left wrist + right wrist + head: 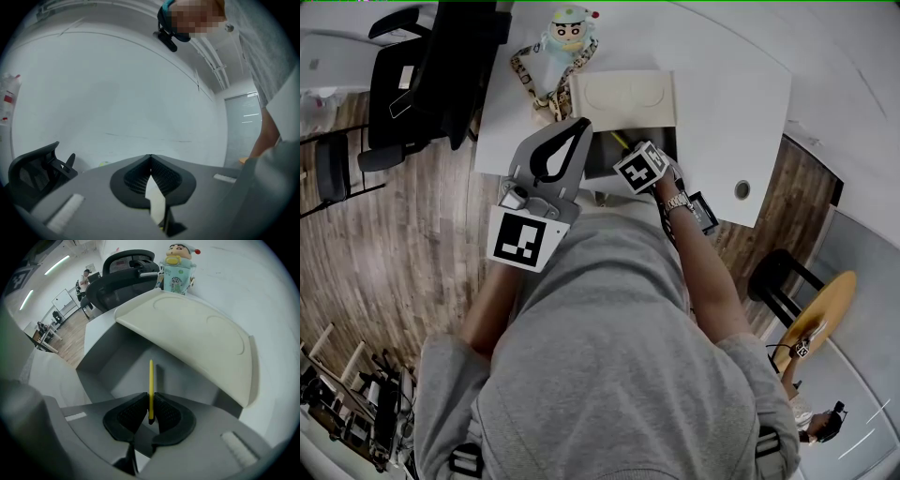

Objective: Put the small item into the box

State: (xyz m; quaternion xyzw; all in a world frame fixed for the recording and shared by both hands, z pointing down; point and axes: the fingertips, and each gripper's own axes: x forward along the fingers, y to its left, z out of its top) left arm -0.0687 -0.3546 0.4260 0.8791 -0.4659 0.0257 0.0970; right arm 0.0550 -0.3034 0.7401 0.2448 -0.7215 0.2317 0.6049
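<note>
— What's in the right gripper (150, 398)?
— A thin yellow stick (151, 376), clamped between both jaws (reaching over the open box (110, 366)).
— And the lid (201, 341)?
— Raised, tilted over the box.

Head view: taken from above the person, faced steeply down on the white table (722, 112) and the open box (628, 101).

Right gripper view: taken along the right gripper (150, 399), close in, faced into the same box. The figurine (178, 261) and office chair (122, 273) are shared with the head view.

Left gripper view: taken along the left gripper (150, 161), tilted up at a white wall (117, 93). Only the chair is shared.
</note>
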